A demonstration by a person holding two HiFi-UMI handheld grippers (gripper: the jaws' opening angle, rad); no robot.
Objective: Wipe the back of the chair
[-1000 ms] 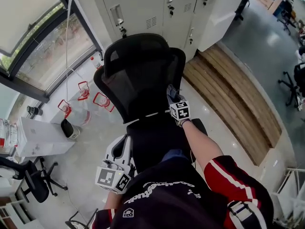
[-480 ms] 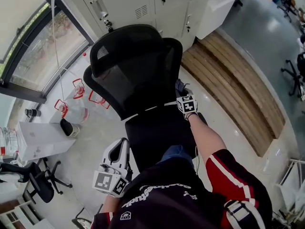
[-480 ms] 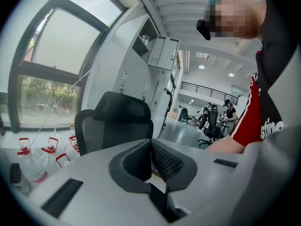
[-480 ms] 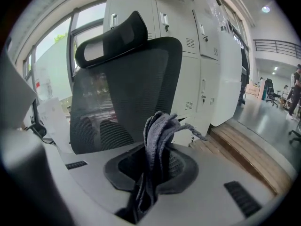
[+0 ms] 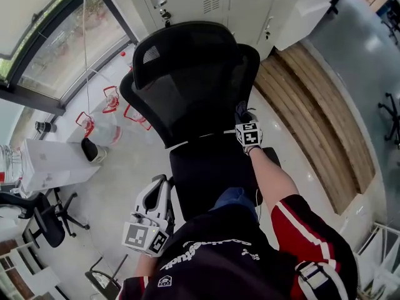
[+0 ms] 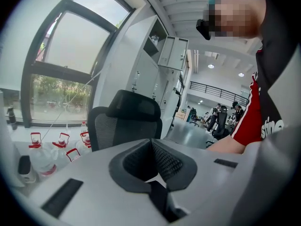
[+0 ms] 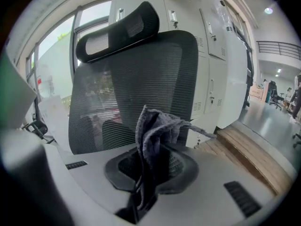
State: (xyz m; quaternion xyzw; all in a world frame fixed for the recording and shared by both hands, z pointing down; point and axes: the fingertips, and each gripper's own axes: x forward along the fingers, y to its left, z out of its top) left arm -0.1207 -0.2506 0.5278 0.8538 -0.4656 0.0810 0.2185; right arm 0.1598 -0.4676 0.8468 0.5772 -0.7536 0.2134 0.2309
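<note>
Black mesh chair back (image 5: 187, 92) stands upright. At its lower right edge, the right gripper (image 5: 248, 135) clamps a bunched grey cloth (image 7: 157, 131), probably soft and light. Left gripper (image 5: 150, 222) waits beside the chair, jaws together, empty.

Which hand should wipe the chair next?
Right. The right tongs pinch the grey crumpled cloth close to the black mesh chair back; the left tongs are shut, empty and farther away.
</note>
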